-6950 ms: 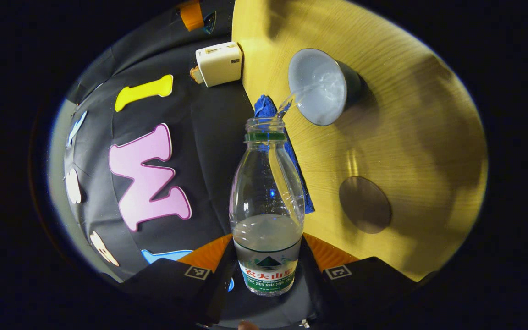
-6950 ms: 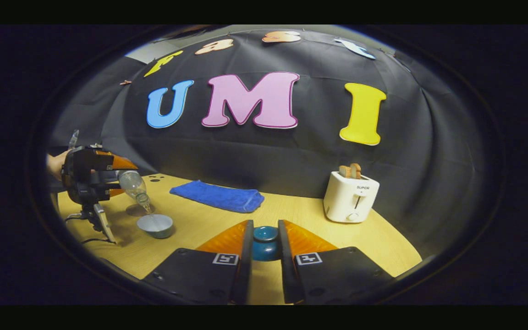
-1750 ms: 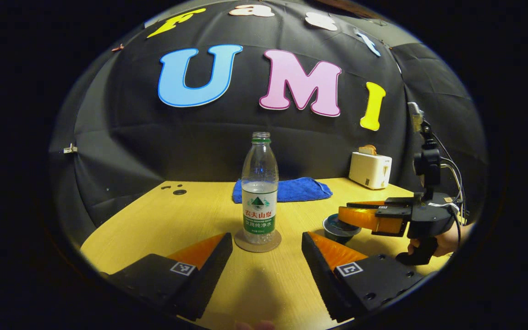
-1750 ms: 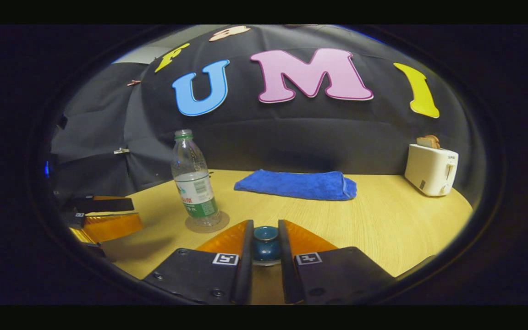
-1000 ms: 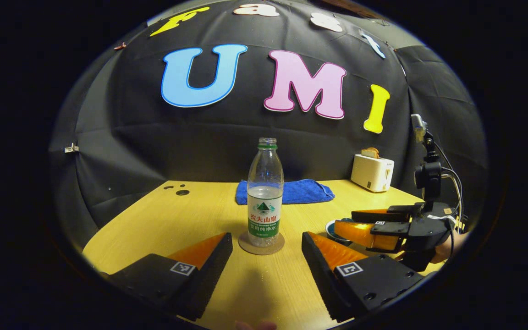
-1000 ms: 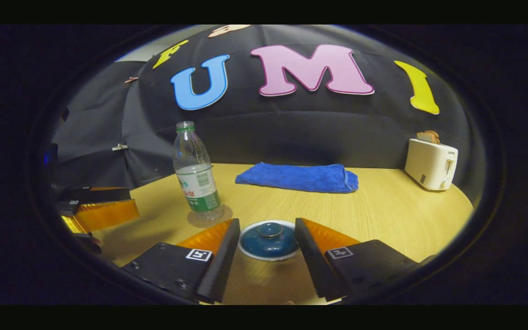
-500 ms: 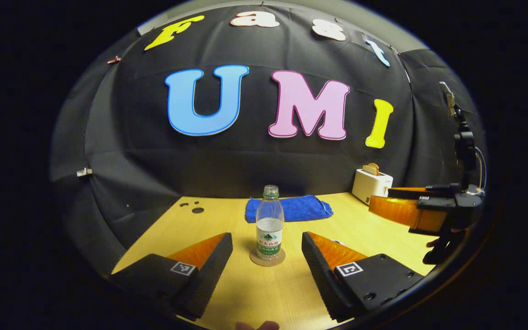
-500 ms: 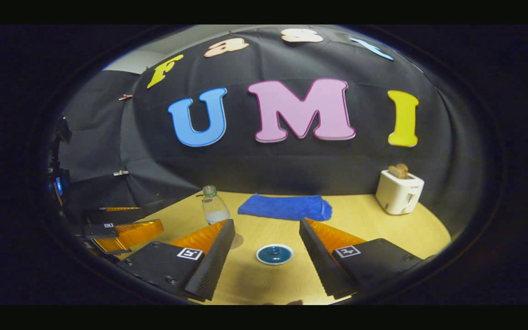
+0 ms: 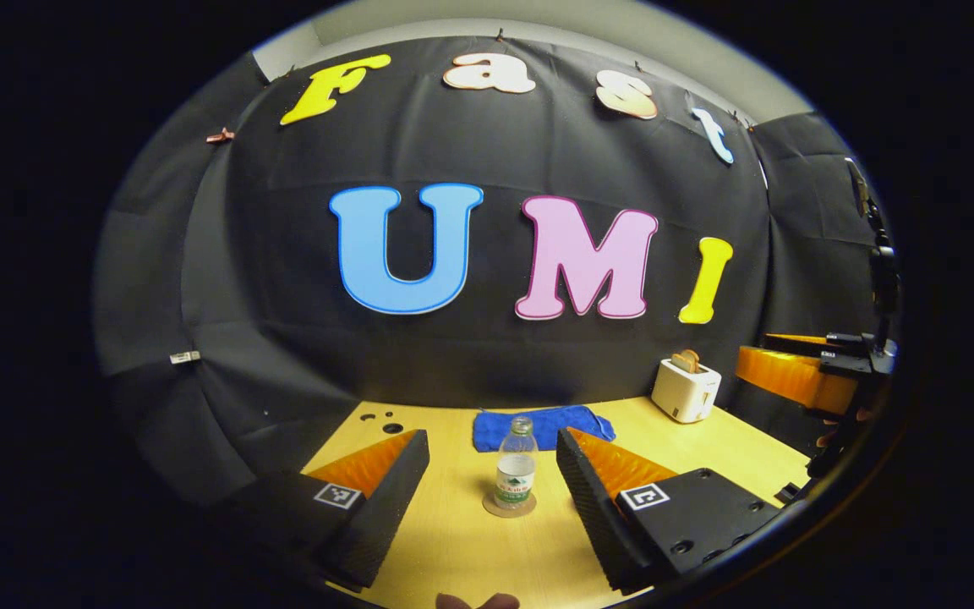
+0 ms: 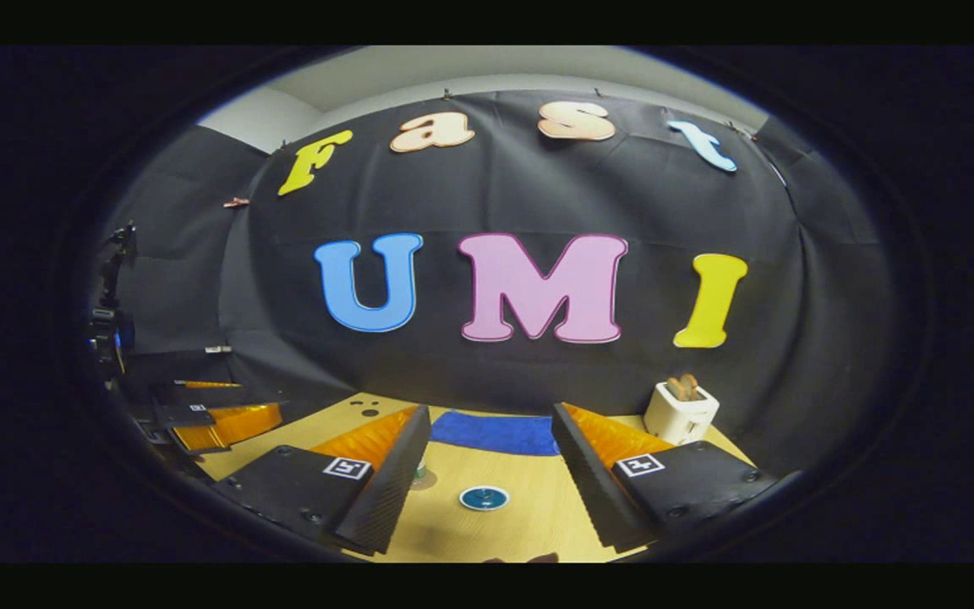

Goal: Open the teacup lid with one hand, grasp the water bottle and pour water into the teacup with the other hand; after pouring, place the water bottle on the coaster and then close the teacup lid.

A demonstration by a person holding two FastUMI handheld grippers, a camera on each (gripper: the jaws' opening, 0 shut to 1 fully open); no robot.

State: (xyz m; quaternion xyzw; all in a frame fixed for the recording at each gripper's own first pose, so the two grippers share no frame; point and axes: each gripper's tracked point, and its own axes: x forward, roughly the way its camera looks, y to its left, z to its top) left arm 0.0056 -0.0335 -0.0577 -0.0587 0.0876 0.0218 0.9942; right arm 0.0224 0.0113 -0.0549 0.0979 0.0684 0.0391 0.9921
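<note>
The clear water bottle [image 9: 517, 463], partly filled, stands upright on the round coaster [image 9: 509, 506] on the wooden table. My left gripper [image 9: 491, 441] hangs open, high above and well back from it, with nothing between its fingers. The teacup with its blue lid [image 10: 484, 497] on sits small and far below my right gripper [image 10: 489, 416], which is open and empty too. In the right gripper view the coaster's edge [image 10: 426, 482] peeks out beside my left finger, which hides the bottle. The right gripper [image 9: 796, 376] is seen at the right of the left gripper view. The left gripper [image 10: 216, 420] is seen at the left of the right gripper view.
A folded blue towel [image 9: 542, 425] lies at the back of the table [image 9: 707, 461]. A white toaster [image 9: 686, 389] with toast in it stands at the back right. In the right gripper view I see the towel [image 10: 495, 431] and toaster [image 10: 680, 409] too.
The right gripper opened and let go of the lid on the teacup. Both grippers then rose and pulled back, so bottle and cup look much smaller.
</note>
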